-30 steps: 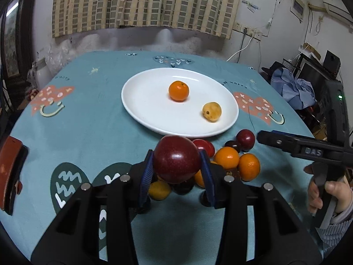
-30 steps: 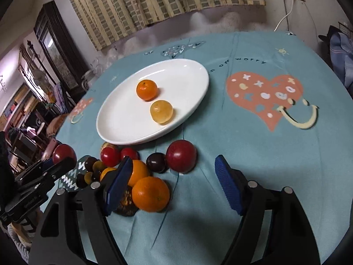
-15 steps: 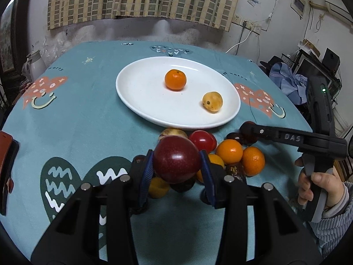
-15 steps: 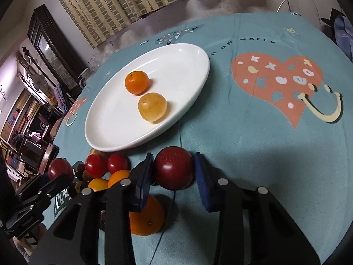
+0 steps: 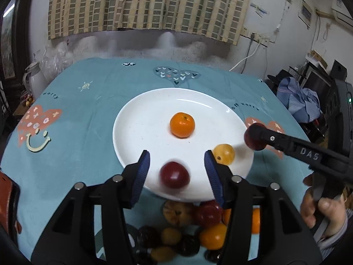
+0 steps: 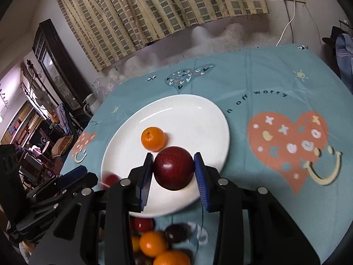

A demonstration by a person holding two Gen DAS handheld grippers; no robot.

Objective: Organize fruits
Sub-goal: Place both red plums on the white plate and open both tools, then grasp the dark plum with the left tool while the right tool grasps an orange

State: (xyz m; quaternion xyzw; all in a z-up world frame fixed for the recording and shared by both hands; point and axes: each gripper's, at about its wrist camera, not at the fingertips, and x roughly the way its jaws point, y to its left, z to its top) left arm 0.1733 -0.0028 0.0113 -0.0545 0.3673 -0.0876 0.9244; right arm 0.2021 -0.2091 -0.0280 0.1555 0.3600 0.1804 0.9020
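Progress: the white plate (image 5: pixel 141 119) is sitting mid-counter (image 5: pixel 88 84) on the teal cloth and is carrying three fruits: an orange mandarin (image 5: pixel 182 124) near the middle, a small yellow fruit (image 5: pixel 223 154) toward its right edge, and a dark red plum (image 5: pixel 174 175) at its near rim. That plum is showing motion blur, so it is likely just landing or rolling.

Still to go: a pile of loose fruit (image 5: pixel 198 227) is lying on the cloth just in front of the plate, with mandarins, dark plums, small yellow ones and a red one. By my estimate well under half is sorted.

Left hand-held gripper (image 5: pixel 175 172): its blue pads are standing wide apart, one on each side of the blurred plum, touching neither side of it. It is holding nothing.

Right hand-held gripper (image 6: pixel 174 172): it is pinching a second, larger dark red plum (image 6: pixel 173 168) between its pads, both faces pressing on the fruit. The plum is hanging above the plate's near right part, close beside the mandarin, not yet set down.

Risk, as a judgement: round fruit is liable to roll on the shallow plate.
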